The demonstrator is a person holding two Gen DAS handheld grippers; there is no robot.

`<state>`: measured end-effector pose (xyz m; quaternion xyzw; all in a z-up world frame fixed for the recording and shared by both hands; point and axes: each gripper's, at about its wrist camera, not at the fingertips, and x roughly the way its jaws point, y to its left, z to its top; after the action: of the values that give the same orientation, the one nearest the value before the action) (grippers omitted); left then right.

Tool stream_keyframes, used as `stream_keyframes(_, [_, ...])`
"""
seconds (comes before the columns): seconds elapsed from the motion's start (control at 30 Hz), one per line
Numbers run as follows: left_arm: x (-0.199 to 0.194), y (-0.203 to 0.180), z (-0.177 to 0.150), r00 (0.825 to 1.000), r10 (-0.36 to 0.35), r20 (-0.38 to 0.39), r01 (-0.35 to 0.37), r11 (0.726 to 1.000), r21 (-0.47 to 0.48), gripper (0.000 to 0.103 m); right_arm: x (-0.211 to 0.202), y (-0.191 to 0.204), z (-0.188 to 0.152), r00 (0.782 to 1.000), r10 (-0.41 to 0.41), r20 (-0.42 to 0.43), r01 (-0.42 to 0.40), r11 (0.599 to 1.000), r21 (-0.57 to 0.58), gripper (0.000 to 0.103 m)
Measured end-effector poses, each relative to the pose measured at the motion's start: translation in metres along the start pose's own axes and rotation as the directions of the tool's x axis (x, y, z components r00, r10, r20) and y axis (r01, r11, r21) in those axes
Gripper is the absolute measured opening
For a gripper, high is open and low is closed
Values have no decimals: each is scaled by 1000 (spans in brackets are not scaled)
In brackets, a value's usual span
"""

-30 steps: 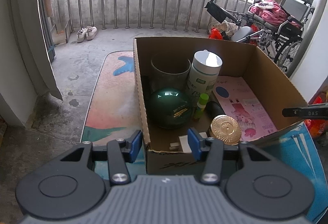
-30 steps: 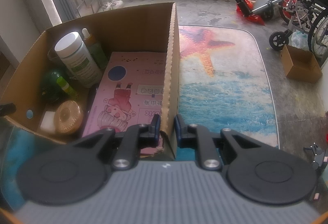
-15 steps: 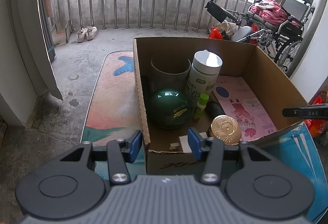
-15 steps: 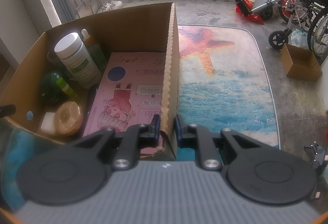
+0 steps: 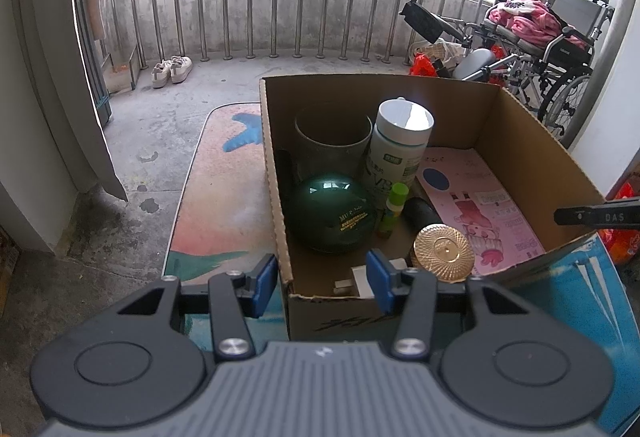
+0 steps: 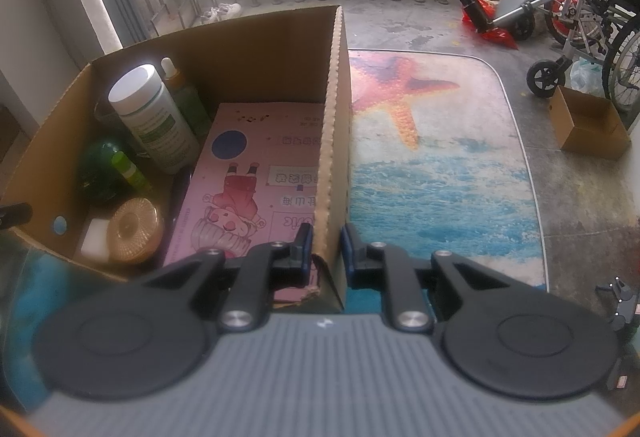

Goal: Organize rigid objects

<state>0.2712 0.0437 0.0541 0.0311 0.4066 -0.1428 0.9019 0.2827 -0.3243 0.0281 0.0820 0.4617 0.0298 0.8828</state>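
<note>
While the left gripper (image 5: 322, 285) stands open astride the box (image 5: 532, 141) corner, inside sit one cup (image 5: 332, 145), one green ball (image 5: 330, 211), two white-capped bottles (image 5: 400, 145), one gold lid (image 5: 444, 253), one pink book (image 5: 480, 209); the right gripper (image 6: 326, 243) pinches the box wall.

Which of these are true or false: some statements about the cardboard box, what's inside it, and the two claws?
1. The right claw pinches the brown cardboard box wall. True.
2. The left claw is clamped shut. False: it is open, straddling the box's corner.
3. The white-capped cylindrical bottle lies flat. False: it stands upright.
4. The flat pink printed package lies on the box floor. True.
5. The glossy dark green ball sits on the mat. False: inside the box.
</note>
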Motion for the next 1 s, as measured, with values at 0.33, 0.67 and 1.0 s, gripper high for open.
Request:
stream_keyframes(0.33, [0,0,0,1000,0,0,0,1000,0,49,0,-1,-1,1000,8,6,-8,1000,10,16])
stream_keyframes(0.67, [0,1,0,1000,1,-1,-1,1000,-2,49,0,-2,-1,1000,16,11,-16,1000,21,17])
stream_keyframes(1.0, [0,2,1,1000,-2,3,2,1000,-8,53,-2,-2,-4,1000,17,20,-18,999,43,17])
